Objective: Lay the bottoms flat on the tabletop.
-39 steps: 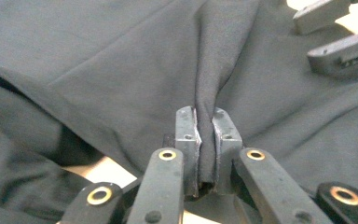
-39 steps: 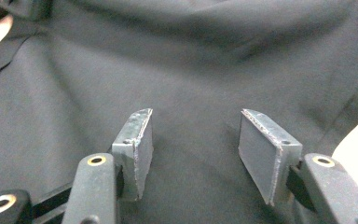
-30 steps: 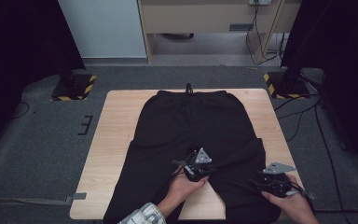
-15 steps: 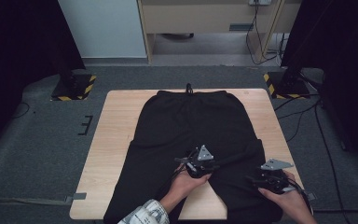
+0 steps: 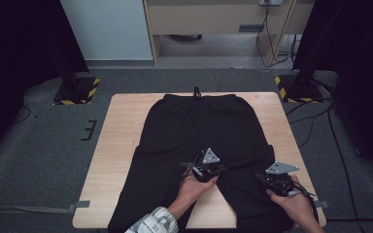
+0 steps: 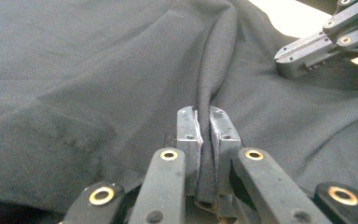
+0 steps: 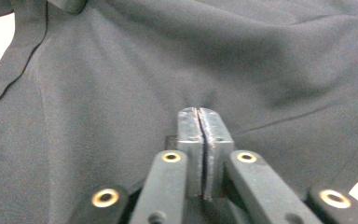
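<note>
Lengthwise, black trousers (image 5: 194,141), waistband far, legs near; both grippers' fingers (image 6: 189,135) clamped on cloth.

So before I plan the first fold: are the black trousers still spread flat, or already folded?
Spread, not folded: the black trousers lie open on the table, waistband far, both legs toward the person.
</note>
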Tool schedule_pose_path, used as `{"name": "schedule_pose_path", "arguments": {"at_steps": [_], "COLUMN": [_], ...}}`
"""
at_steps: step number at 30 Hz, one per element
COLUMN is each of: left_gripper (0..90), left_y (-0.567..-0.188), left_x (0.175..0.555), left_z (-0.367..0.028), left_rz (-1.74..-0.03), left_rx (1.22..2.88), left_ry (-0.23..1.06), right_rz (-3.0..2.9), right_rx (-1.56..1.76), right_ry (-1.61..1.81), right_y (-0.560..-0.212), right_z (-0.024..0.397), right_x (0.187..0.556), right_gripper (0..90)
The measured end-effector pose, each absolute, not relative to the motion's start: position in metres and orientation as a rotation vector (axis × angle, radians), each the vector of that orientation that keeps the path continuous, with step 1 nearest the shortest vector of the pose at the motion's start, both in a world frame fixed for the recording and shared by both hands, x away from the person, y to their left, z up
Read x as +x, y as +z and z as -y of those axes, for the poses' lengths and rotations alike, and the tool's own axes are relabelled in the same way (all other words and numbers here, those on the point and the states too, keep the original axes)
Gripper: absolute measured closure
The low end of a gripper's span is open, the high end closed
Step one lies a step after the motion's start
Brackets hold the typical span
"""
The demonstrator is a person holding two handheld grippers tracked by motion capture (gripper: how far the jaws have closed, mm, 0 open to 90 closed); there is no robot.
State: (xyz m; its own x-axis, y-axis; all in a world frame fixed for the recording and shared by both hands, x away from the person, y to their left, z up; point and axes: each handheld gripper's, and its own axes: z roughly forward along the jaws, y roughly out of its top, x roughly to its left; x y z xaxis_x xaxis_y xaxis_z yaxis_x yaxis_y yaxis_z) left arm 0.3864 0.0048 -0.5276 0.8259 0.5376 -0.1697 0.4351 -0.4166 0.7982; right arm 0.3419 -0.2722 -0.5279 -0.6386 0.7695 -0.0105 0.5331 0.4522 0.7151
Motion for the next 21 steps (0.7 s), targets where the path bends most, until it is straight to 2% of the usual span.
{"name": "schedule_pose_path", "arguments": {"at_steps": [5, 9, 13, 17, 21], "left_gripper": [83.9, 83.8, 84.0, 84.4, 83.8], "left_y": [-0.523, -0.519, -0.519, -0.516, -0.517], "left_x": [0.378, 0.358, 0.356, 0.357, 0.351], "left_z": [-0.008, -0.012, -0.010, -0.016, -0.017], "left_rz": [-0.687, -0.621, -0.628, -0.659, -0.640], "left_rx": [2.068, 2.075, 2.090, 2.063, 2.080], "left_ry": [0.119, 0.123, 0.139, 0.086, 0.093], "right_rz": [-2.430, -2.465, -2.469, -2.465, -2.502], "right_rx": [1.114, 1.089, 1.083, 1.085, 1.056], "right_ry": [0.987, 1.025, 1.056, 1.069, 1.040], "right_y": [-0.524, -0.520, -0.514, -0.511, -0.511], "right_z": [0.275, 0.280, 0.284, 0.282, 0.281], "right_x": [0.336, 0.322, 0.312, 0.315, 0.312], "right_gripper": [90.0, 90.0, 90.0, 90.0, 90.0]}}
